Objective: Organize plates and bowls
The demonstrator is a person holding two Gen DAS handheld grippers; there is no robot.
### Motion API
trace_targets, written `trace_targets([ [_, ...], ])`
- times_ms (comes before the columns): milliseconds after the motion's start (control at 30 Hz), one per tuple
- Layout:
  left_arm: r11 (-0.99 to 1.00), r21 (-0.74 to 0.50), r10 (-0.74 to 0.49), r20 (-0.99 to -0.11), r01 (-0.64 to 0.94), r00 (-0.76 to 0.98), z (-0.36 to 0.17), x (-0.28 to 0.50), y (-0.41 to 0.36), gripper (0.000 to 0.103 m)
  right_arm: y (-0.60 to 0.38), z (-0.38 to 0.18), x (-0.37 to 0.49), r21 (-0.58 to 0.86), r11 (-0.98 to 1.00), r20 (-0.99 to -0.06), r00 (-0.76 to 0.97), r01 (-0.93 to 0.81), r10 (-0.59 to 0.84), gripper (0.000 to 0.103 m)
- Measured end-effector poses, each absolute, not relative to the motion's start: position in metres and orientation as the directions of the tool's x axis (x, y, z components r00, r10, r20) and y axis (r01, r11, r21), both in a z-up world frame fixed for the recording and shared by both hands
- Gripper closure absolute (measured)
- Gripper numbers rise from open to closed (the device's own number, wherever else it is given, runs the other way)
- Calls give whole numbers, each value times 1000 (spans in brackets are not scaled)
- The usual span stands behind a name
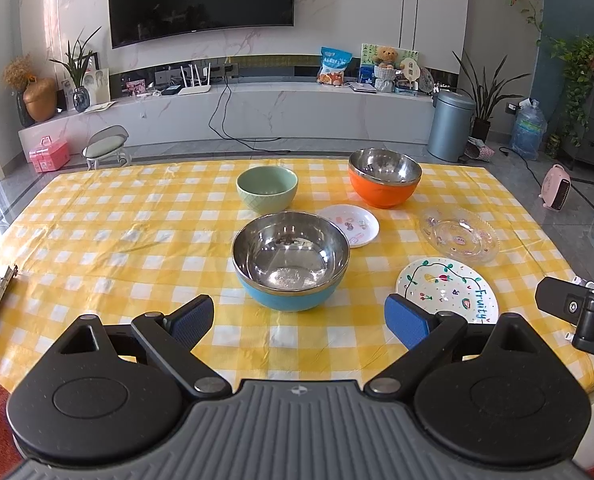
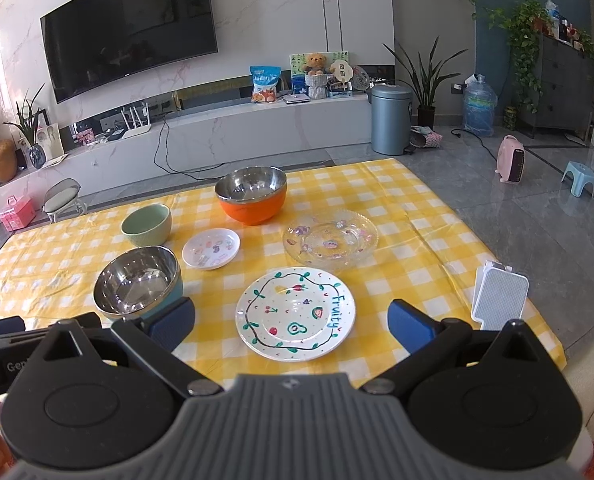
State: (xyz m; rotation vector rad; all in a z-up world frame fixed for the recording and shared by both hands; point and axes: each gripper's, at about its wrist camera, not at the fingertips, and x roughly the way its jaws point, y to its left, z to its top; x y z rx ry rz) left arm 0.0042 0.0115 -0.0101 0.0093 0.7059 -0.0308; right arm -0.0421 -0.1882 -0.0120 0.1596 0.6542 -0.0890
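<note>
The left tool [image 1: 299, 316] hangs with its jaws spread wide and empty, low over the near edge of the surface [image 1: 97, 240], aimed at the blue bowl [image 1: 291, 264] just ahead. Far of it sits the green bowl [image 1: 267, 189]; the small white plate [image 1: 351, 225] lies just right of the two, and the orange bowl [image 1: 385, 178] stands far right. All three bowls sit upright, mouths up; being round, they have no long axis.

The right tool [image 2: 291, 326] is likewise released — nothing between its pads — hovering above the fruit-painted plate [image 2: 295, 313], with the clear glass plate [image 2: 329, 242] beyond it. The plates lie flat, faces up.

Risks, as I judge them: a flat plate gives little edge to pinch, so it may skid on the slick cloth; steel-lined bowl rims may slip; the glass plate could chip if stacked hard.
</note>
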Motion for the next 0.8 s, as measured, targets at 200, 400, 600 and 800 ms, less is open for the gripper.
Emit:
trace_targets([
  [200,999,-15,-43,-647,44,762,-12,11,20,0,-182,-16,-37,113,986,-624,781,121,-24,2],
  [400,998,53,15,-622,23,783,-9,30,35,0,-163,-17,-19,88,993,-627,779,78,-6,3],
  [600,999,38,1,-621,29,784,-6,59,51,0,-147,-18,23,140,990,-638,767,27,69,3],
  [800,1000,-20,-5,-662,-11,750,-14,98,71,3,-126,-23,71,133,991,-639,764,-9,93,10],
])
